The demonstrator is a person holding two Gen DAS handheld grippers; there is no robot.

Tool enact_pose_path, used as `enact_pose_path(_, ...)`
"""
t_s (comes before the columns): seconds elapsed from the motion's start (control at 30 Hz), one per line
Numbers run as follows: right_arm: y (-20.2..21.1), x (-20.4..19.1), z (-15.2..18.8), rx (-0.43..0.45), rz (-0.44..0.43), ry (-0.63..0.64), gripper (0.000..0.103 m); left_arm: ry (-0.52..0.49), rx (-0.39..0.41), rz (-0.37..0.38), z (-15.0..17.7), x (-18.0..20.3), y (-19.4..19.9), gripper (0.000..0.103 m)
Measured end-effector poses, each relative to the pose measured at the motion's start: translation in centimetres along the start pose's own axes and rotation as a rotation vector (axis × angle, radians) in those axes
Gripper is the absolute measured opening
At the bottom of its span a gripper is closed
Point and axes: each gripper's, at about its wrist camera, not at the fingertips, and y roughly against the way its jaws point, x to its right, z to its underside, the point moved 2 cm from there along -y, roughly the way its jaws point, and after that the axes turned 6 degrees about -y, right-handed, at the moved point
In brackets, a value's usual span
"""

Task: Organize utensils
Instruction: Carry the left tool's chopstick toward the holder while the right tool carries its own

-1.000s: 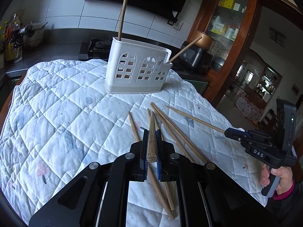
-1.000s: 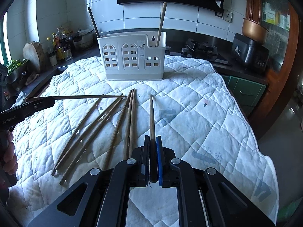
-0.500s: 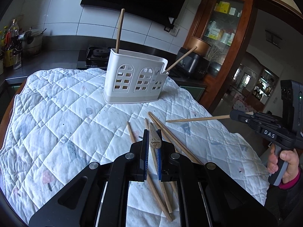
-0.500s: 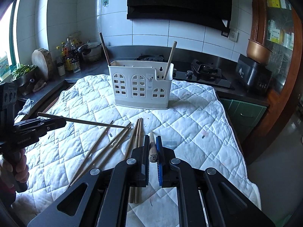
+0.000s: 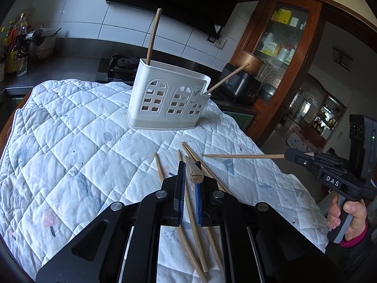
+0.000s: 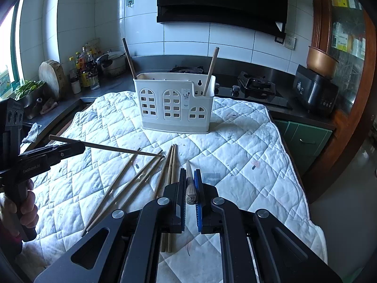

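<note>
A white slotted utensil holder (image 5: 168,101) (image 6: 174,103) stands at the far middle of the quilted table cover (image 5: 70,141), with two wooden chopsticks upright in it. My left gripper (image 5: 189,165) is shut on a chopstick (image 5: 194,175), which is lifted off the quilt with its butt end toward the camera. My right gripper (image 6: 189,171) is shut on another chopstick (image 6: 190,188), also raised. In each view the other gripper (image 5: 286,156) (image 6: 82,145) holds its stick out level. Several loose chopsticks (image 6: 132,184) (image 5: 193,224) lie on the quilt below both grippers.
Behind the table runs a dark counter with a gas stove (image 6: 256,87), a pot and bottles (image 6: 87,70) at the left, and a black cooker (image 6: 315,92) at the right. A wooden cabinet (image 5: 282,47) stands beyond the table's right edge. A hand (image 5: 346,217) grips the right handle.
Both grippers have lifted their chopsticks off the quilt. The right one rose clearly, and its stick now hangs level above the loose pile. Both held sticks now look foreshortened.
</note>
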Motion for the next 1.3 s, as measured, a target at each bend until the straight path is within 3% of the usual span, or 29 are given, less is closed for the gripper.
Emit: enact_pose_path(1.3, 0.09, 0.18, -0.01, -0.002, 0.000, -0.003, 0.007, 0.028, 0.020, 0.009, 0.18, 0.24, -0.03, 0.008)
